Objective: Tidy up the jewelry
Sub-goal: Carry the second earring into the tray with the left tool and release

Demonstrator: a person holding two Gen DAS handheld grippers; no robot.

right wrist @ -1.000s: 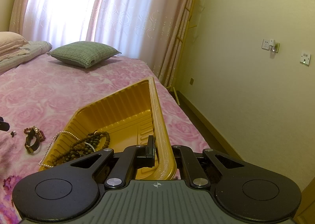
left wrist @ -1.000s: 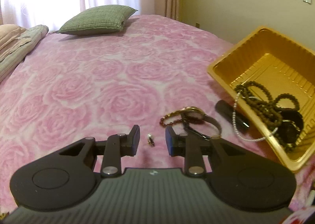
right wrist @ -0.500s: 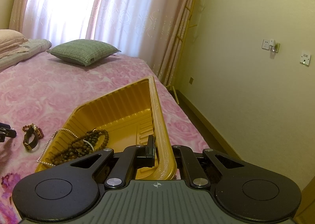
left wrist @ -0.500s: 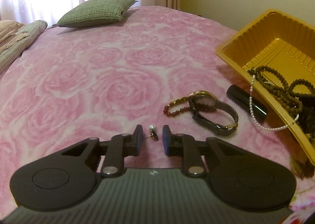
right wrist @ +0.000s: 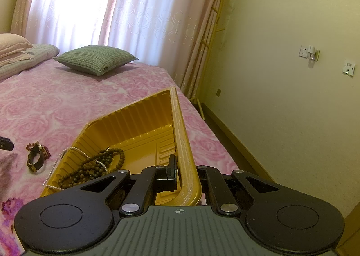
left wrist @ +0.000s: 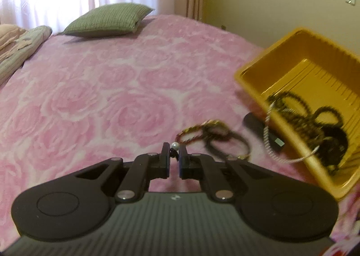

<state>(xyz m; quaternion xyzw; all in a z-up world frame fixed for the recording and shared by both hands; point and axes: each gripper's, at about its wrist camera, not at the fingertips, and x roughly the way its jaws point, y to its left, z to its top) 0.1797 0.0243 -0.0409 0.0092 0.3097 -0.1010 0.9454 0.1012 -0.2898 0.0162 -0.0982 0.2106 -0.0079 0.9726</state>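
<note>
My left gripper (left wrist: 174, 151) is shut on a small pearl earring (left wrist: 174, 146) and holds it just above the pink bedspread. A wristwatch (left wrist: 227, 141) and a red bead bracelet (left wrist: 187, 135) lie right of it, blurred; they also show in the right wrist view, the watch (right wrist: 34, 159) beside the bracelet (right wrist: 46, 151). My right gripper (right wrist: 183, 171) is shut on the near rim of the yellow tray (right wrist: 180, 121), also seen in the left wrist view (left wrist: 292, 53). The tray holds dark bead strands (right wrist: 96, 166) and a pearl strand (right wrist: 74, 150) draped over its edge.
A black tube (left wrist: 258, 127) lies against the tray's left side. A green cushion (left wrist: 108, 19) and folded bedding (left wrist: 18, 48) sit at the far end of the bed. The bed's right edge drops to the floor by the wall (right wrist: 281, 98).
My left gripper has closed on the pearl earring and lifted it, swinging slightly; the view is blurred by motion. My right gripper still holds the tray rim.
</note>
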